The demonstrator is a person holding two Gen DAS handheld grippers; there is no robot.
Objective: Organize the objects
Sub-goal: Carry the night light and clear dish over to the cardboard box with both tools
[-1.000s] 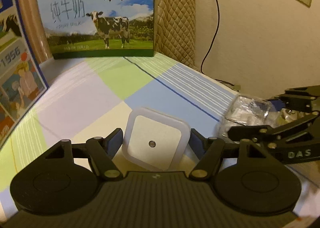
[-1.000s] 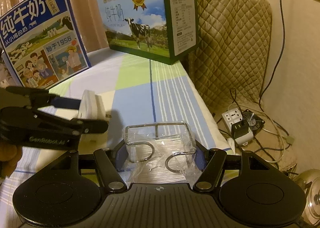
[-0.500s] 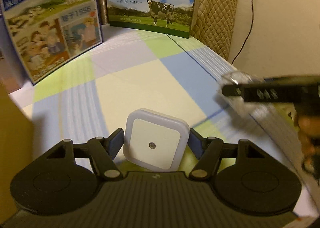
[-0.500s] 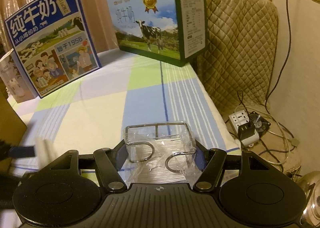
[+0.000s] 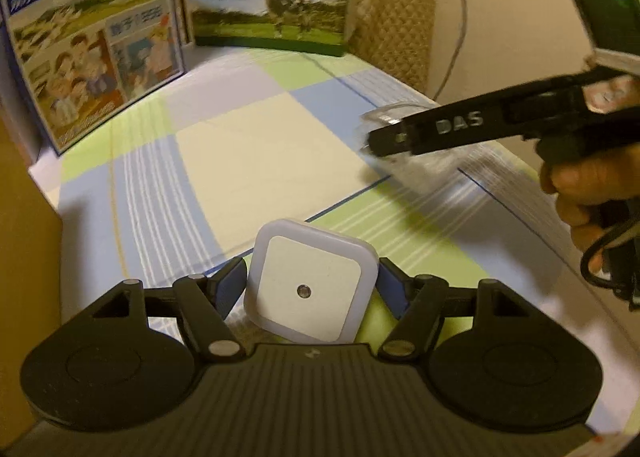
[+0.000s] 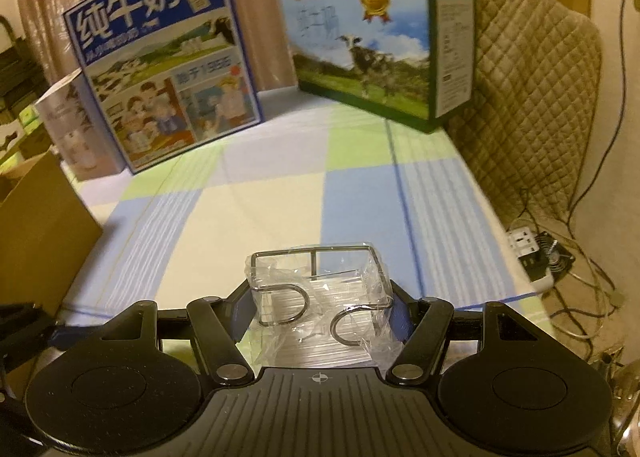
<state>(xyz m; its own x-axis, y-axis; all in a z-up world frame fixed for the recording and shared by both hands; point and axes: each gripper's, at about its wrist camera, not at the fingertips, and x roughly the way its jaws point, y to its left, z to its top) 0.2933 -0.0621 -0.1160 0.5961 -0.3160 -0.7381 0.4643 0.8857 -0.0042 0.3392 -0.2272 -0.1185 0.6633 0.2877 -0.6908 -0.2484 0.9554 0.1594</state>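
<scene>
Checked desk [image 6: 280,209], two milk boxes behind | my left claw [image 5: 310,281] pinches night light [image 5: 310,285], right claw [image 6: 316,297] pinches wrapped wire rack [image 6: 318,289], both aloft | carrying; next I need a drop spot, maybe cardboard box [image 6: 36,225].

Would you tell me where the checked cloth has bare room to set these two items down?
The middle of the checked cloth is bare, bordered behind by the blue milk box and the green milk box, and on the left by a cardboard box. The back edge is crowded with those boxes. The right edge drops off to a power strip and cables.
</scene>
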